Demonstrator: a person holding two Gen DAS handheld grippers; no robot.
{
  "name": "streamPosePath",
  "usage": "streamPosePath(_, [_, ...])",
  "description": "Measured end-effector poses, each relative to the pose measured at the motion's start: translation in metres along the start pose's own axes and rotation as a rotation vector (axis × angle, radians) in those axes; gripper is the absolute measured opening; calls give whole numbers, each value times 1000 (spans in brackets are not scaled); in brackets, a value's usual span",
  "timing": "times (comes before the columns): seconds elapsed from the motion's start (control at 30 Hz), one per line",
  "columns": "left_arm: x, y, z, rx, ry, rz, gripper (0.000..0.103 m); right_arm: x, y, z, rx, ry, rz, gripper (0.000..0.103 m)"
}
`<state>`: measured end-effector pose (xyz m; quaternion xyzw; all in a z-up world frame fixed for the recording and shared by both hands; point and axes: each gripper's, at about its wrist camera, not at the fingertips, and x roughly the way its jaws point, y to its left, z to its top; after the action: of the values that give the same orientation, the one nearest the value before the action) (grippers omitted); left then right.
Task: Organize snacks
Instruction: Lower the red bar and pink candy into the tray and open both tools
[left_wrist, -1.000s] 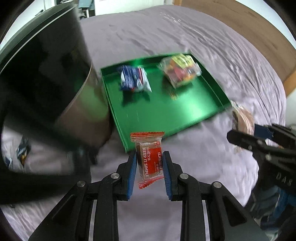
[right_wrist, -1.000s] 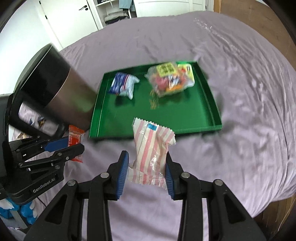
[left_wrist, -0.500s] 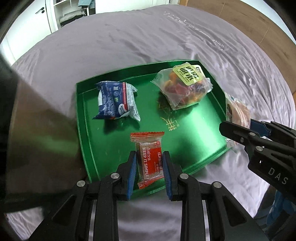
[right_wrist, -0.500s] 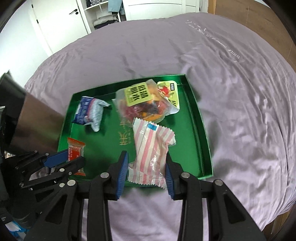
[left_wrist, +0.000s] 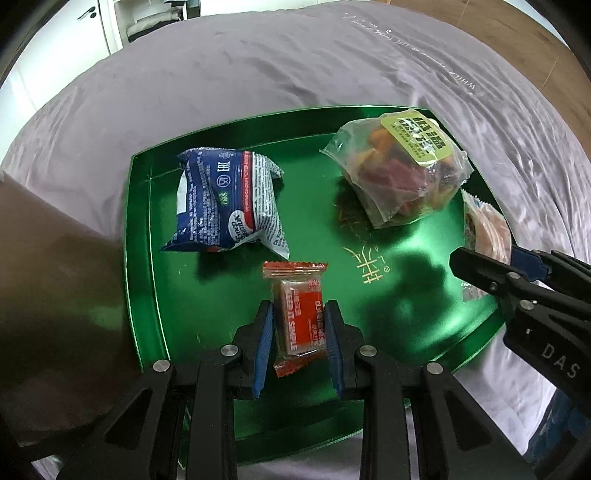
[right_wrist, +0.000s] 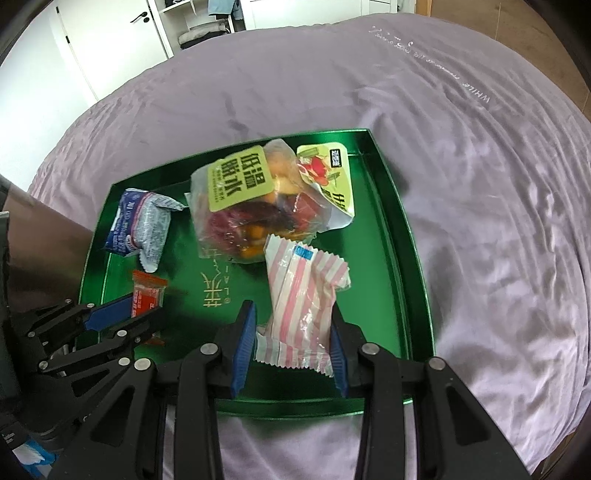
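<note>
1. The left gripper (left_wrist: 298, 332) was seen clamped on a small red snack packet (left_wrist: 300, 320), held by its sides above the near part of the green tray (left_wrist: 140, 258). The tray rested on a bed with a lilac sheet (left_wrist: 258, 66).
2. The right gripper (right_wrist: 291, 345) was seen closed on a pink-striped snack packet (right_wrist: 301, 295), held over the tray's near right part, just beside the clear bag of dried fruit (right_wrist: 251, 210).
3. Risk noted: the striped packet was gripped only at its crimped lower end. It was judged that the loose upper part could tip onto the fruit bag, or past the rim, on release.
4. Risk noted: the red packet's film looked slick. A slip from the jaws before it was lowered was considered possible.
5. Risk noted: the two grippers were close together over the tray. Contact between them was judged possible if both were lowered at once.
6. Risk noted: the tray lay on soft bedding. Tilting under a downward press was judged likely, with the blue-and-white packet (left_wrist: 225, 206) sliding as a result.
7. A dark cylindrical object (left_wrist: 55, 295) stood against the tray's left edge; its identity could not be established.
</note>
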<state>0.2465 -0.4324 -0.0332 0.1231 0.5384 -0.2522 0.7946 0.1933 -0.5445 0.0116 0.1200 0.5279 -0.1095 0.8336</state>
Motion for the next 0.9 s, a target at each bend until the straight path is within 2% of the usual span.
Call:
streamPosePath(0.53, [6,1,1,11,-32,22,22,23,-8,-3,-2,18,-17,34])
streamPosePath(0.9, [8,-3,0,13,-47,43,22,23,-10,-7,-13,1,-13,34])
